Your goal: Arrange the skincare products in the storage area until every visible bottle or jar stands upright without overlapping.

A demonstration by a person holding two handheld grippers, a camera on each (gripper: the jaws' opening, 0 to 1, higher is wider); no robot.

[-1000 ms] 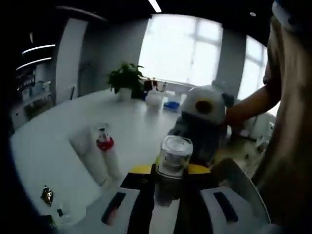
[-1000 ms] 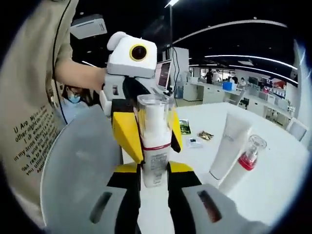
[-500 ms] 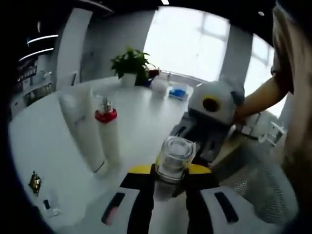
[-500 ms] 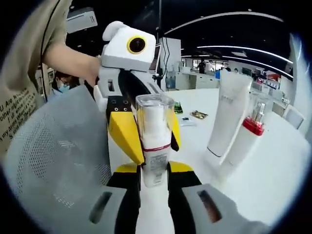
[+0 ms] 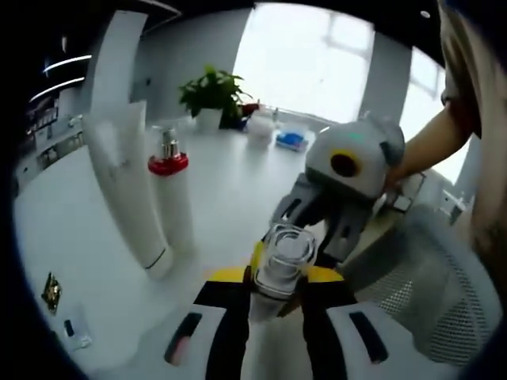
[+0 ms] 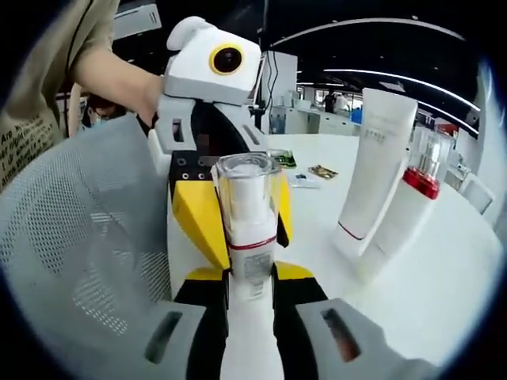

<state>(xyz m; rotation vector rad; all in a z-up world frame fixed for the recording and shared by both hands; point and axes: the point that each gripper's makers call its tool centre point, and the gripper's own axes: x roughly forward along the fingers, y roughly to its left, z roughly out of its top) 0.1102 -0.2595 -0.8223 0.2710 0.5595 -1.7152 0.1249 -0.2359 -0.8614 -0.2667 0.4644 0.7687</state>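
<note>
Both tools pinch one clear-capped pump bottle (image 6: pixel 249 229) from opposite sides, held upright above the white counter (image 6: pixel 444 293). The right tool (image 6: pixel 250 294) grips its base; the left tool (image 5: pixel 273 286) grips it as well. Its label text is too small to read. Right of the bottle, a white tube (image 6: pixel 375 174) stands cap-down, just beside a red-collared bottle (image 6: pixel 404 210). The tube's lettering is illegible.
</note>
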